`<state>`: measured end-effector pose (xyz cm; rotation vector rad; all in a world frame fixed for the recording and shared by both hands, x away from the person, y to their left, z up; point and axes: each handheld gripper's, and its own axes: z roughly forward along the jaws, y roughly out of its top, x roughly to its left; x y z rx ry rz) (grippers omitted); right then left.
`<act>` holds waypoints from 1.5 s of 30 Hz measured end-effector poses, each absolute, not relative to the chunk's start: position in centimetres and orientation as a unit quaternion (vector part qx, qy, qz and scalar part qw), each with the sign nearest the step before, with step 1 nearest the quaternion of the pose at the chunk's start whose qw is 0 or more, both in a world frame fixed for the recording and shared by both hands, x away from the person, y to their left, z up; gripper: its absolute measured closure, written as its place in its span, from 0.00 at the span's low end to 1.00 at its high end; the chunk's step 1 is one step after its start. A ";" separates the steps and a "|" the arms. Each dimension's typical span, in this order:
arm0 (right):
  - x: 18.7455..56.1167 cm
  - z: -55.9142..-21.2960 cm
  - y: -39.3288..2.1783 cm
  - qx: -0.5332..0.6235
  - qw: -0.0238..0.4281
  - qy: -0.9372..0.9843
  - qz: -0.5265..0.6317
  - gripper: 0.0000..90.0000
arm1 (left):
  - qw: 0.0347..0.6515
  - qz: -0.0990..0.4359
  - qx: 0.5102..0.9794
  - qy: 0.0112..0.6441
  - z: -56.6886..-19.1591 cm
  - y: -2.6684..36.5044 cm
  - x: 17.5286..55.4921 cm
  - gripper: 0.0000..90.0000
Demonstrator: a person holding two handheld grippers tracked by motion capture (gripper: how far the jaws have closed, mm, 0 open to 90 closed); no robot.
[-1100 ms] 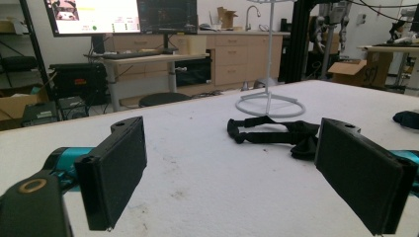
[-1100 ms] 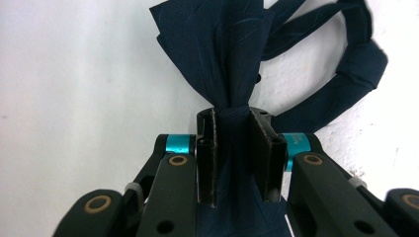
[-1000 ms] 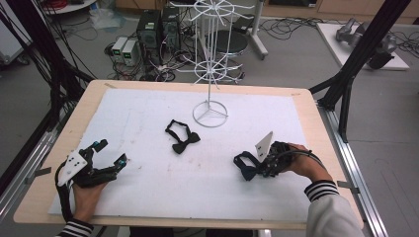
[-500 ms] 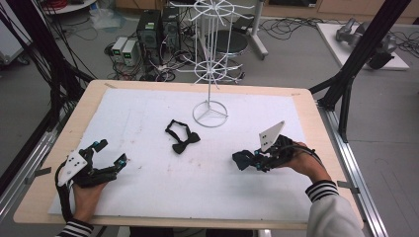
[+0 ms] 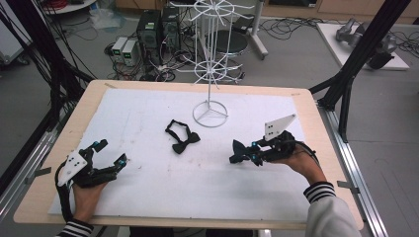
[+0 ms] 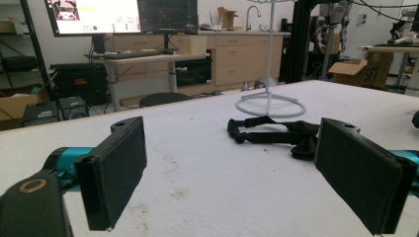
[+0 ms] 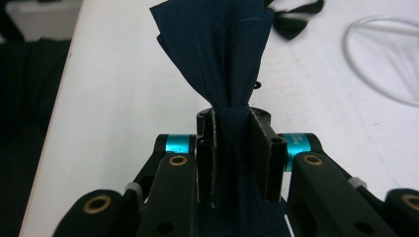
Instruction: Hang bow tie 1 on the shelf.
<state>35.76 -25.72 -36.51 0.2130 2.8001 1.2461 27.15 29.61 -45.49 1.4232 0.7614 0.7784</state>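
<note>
The right tool [image 5: 243, 155] lay low over the white counter [image 5: 148, 118], pinching a navy fabric bow tie [image 7: 217, 54] at its knot; the left tool [image 6: 237, 168] rested wide open, empty.

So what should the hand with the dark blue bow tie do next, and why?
Probably carry it toward the white wire rack. The right gripper is shut on the navy bow tie at its knot, the rack's arms look bare, and the left gripper rests open.

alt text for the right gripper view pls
The right gripper is shut on the knot of a dark blue bow tie, whose wing fans upward over the white table. A black bow tie and a white wire stand base lie beyond.
</note>
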 end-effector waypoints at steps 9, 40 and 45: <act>35.8 -35.3 -26.0 0.103 0.056 0.868 0.482 0.83 | 0.625 0.339 0.620 0.332 -45.5 29.6 27.1 0.15; 36.7 -32.4 -26.5 0.256 0.169 0.744 0.593 0.83 | 0.623 0.339 0.622 0.331 -45.5 29.6 27.1 0.15; 36.9 -32.3 -27.0 0.280 0.195 0.726 0.597 0.83 | 0.623 0.340 0.622 0.331 -45.5 29.6 27.1 0.15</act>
